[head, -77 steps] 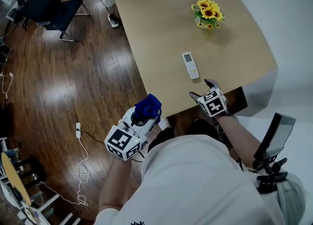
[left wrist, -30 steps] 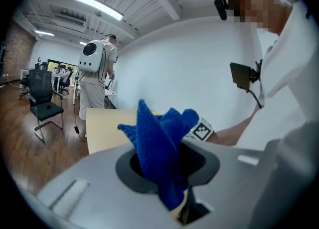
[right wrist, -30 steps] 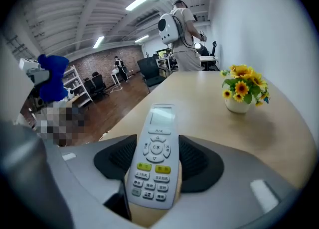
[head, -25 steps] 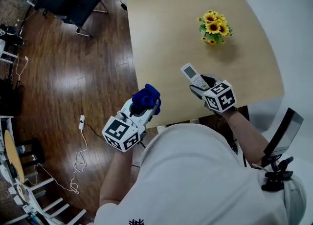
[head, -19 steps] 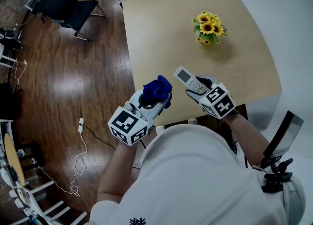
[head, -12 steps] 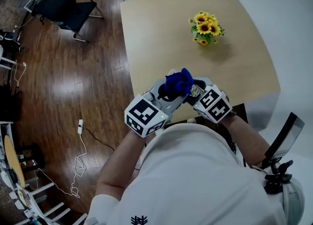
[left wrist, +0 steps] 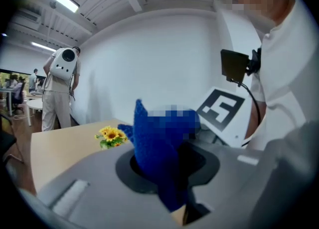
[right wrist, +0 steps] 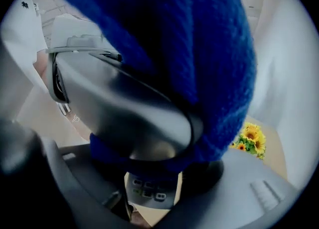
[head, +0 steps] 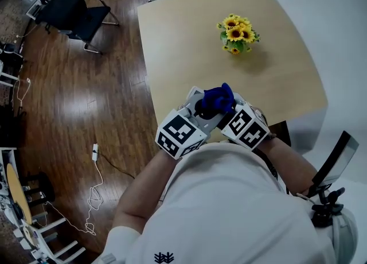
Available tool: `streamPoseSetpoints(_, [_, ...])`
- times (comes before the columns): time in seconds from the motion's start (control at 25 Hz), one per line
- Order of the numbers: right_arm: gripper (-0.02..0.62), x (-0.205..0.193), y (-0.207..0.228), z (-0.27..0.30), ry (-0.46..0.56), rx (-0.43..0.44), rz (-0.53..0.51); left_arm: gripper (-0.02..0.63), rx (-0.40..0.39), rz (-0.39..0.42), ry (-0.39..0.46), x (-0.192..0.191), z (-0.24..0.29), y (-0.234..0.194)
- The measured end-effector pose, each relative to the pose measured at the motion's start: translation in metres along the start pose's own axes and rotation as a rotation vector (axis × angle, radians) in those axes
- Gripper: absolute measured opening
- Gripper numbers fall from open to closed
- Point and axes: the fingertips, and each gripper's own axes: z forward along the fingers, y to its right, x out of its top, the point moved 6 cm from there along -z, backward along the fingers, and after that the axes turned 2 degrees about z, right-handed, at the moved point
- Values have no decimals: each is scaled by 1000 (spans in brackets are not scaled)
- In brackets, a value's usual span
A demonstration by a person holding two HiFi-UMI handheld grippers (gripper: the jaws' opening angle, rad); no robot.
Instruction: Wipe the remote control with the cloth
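Note:
My right gripper [head: 230, 109] is shut on the white remote control [right wrist: 152, 189], held above the near table edge. Only the remote's button end shows in the right gripper view, between the jaws. In the head view the remote is hidden. My left gripper [head: 211, 107] is shut on a bunched blue cloth [head: 218, 97], which sticks up from its jaws [left wrist: 158, 148]. The cloth [right wrist: 214, 73] lies over the remote's far end and fills most of the right gripper view. The two grippers are side by side, the left one's grey body [right wrist: 124, 108] right over the remote.
The light wooden table [head: 183, 39] carries a small pot of sunflowers [head: 234, 33] toward its far right. A dark wood floor lies to the left with a black chair [head: 74, 13] and a white cable [head: 94, 154]. A person [left wrist: 60, 88] stands behind the table.
My left gripper has swung right with the cloth until it covers the remote. My right gripper has lifted the remote a little and rolled it.

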Motion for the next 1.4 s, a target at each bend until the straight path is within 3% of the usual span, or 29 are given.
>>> streamPoseSetpoints(0.16, [264, 7, 1, -4, 5, -6, -34, 109, 44, 7, -19, -3, -10, -12])
streamPoseSetpoints(0.88, [262, -13, 1, -14, 1, 3, 8, 109, 290, -16, 4, -11, -72, -75])
streamPoseSetpoints(1.04, [262, -15, 3, -12, -3, 5, 13, 109, 237, -14, 51, 2, -62, -55])
streamPoseSetpoints(1.2, [262, -8, -1, -8, 0, 26, -3, 109, 77, -39, 105, 18, -36, -16])
streamPoseSetpoints(1.4, [262, 4, -11, -4, 6, 54, -40, 109, -37, -79, 79, 13, -10, 9])
